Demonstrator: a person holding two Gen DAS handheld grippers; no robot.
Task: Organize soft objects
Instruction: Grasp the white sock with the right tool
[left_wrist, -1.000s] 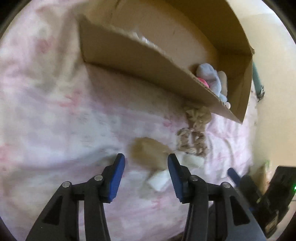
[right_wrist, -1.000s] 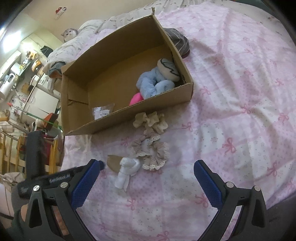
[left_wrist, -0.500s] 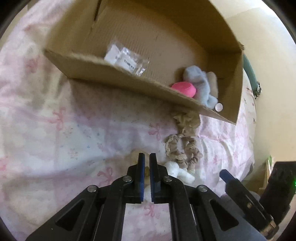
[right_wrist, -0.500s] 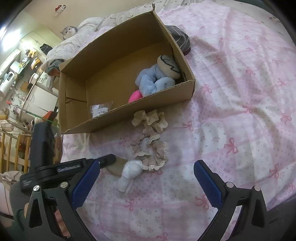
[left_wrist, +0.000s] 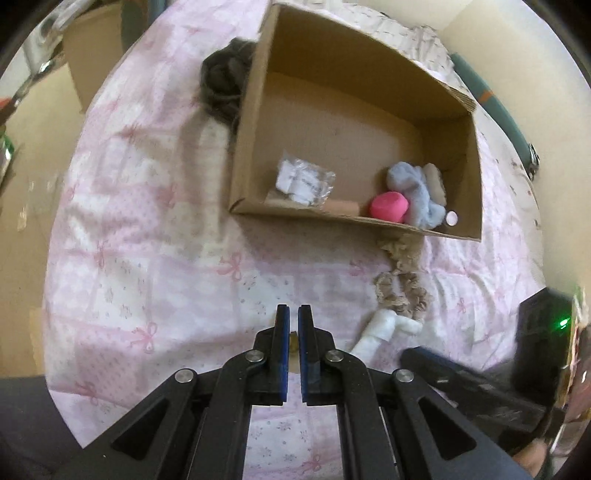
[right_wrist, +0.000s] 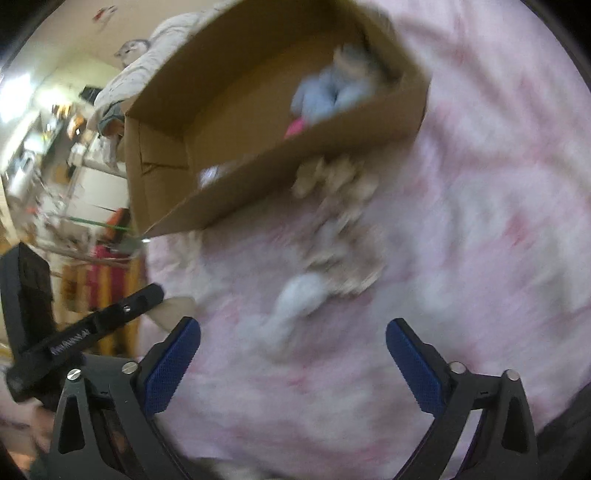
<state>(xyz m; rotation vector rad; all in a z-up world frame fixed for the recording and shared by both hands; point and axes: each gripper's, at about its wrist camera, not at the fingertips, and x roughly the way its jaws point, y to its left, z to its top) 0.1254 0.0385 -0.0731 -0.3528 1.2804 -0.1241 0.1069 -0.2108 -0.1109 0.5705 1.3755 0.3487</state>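
Left gripper (left_wrist: 290, 332) fingers nearly closed, pinching a light tan soft piece (right_wrist: 173, 308). Right gripper (right_wrist: 293, 363) wide open, empty, near limp white sock (left_wrist: 380, 326); grasp its middle.

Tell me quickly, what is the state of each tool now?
Left tool: closed on a small tan soft object, mostly hidden between its jaws.
Right tool: open, holding nothing.

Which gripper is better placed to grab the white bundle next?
Right. The right gripper is open with the white bundle just ahead; the left gripper is shut on a tan piece.
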